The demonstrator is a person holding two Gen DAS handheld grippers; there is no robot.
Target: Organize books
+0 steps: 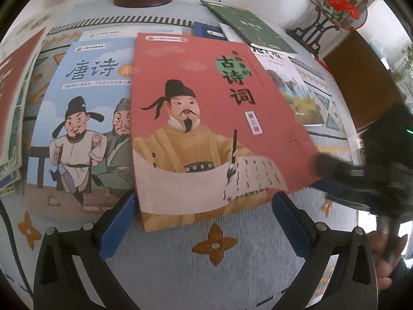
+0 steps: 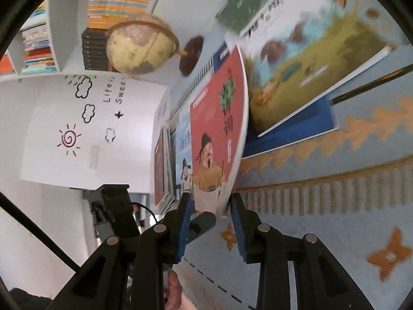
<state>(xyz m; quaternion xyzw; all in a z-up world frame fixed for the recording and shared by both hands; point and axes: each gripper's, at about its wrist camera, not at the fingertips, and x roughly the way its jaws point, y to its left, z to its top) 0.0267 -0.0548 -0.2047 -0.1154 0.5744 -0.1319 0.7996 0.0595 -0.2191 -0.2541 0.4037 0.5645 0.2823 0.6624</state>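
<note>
Red book (image 1: 206,118) (poet cover) is lifted at its right edge, tilted over the patterned cloth (image 1: 196,271) on the desk and overlapping the blue book (image 1: 85,118) to its left. Right gripper (image 2: 210,206): jaws narrow, the red book's edge is caught between the blue pads (image 2: 184,222); contact is not fully clear through blur. Left gripper (image 1: 204,222): jaws wide, nothing held, red book's lower edge is seen between the fingers, apart from the pads. Green book (image 1: 247,25) and landscape-cover book (image 1: 294,87) lie beyond on the right, a further stack (image 1: 15,98) at far left. Globe (image 2: 142,46) and bookshelf (image 2: 116,5) are behind.
</note>
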